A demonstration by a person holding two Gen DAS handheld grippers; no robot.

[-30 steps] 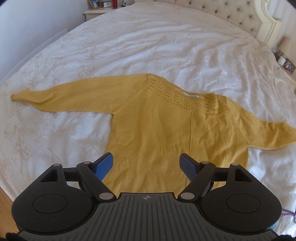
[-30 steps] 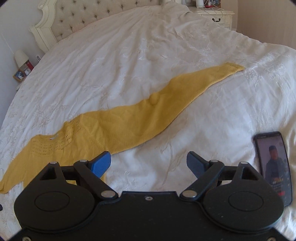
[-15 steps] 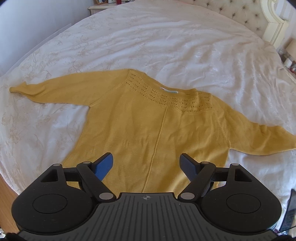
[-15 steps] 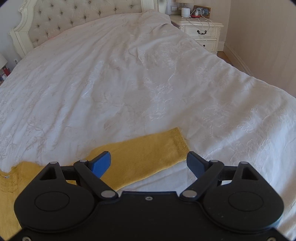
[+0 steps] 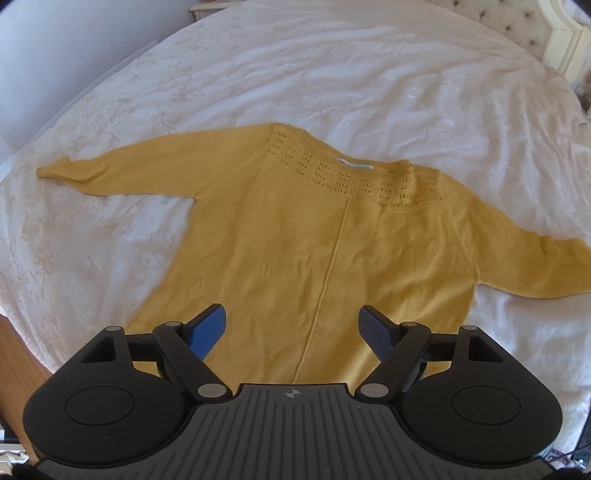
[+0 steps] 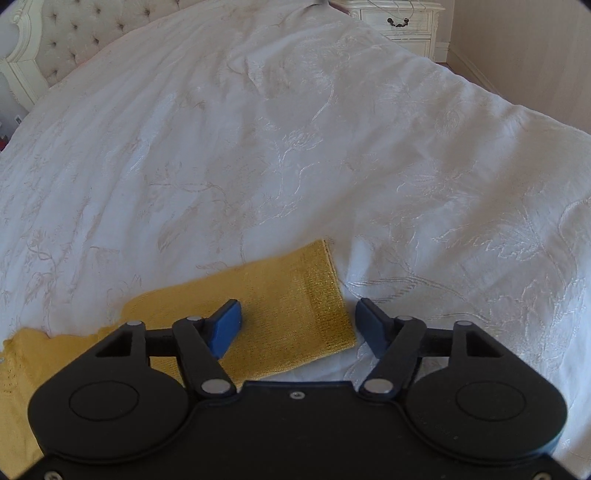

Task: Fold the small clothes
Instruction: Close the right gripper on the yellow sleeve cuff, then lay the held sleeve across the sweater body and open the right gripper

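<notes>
A yellow sweater (image 5: 317,251) lies flat on a white bedspread (image 5: 369,85), front up, with both sleeves spread out to the sides and the neckline pointing toward the far end of the bed. A raised seam runs down the middle of its body, and a band of lacy open knit crosses below the collar, where a small label shows.

The left gripper (image 5: 293,328) hangs over the lower part of the sweater's body, its jaws spread wide and nothing between them. Its blue fingertips (image 5: 208,330) sit to either side of the centre seam (whether they touch the knit cannot be told from this angle).

The right gripper (image 6: 299,325) is over the end of one sleeve (image 6: 288,314), also spread wide and holding nothing. Its left blue pad is above the sleeve fabric, while the right one is over the bedspread just past the ribbed cuff (image 6: 330,306), so the cuff lies in the gap between them.

A tufted headboard (image 6: 62,40) stands at the far end of the bed, and a pale nightstand (image 6: 400,22) sits beside it.
</notes>
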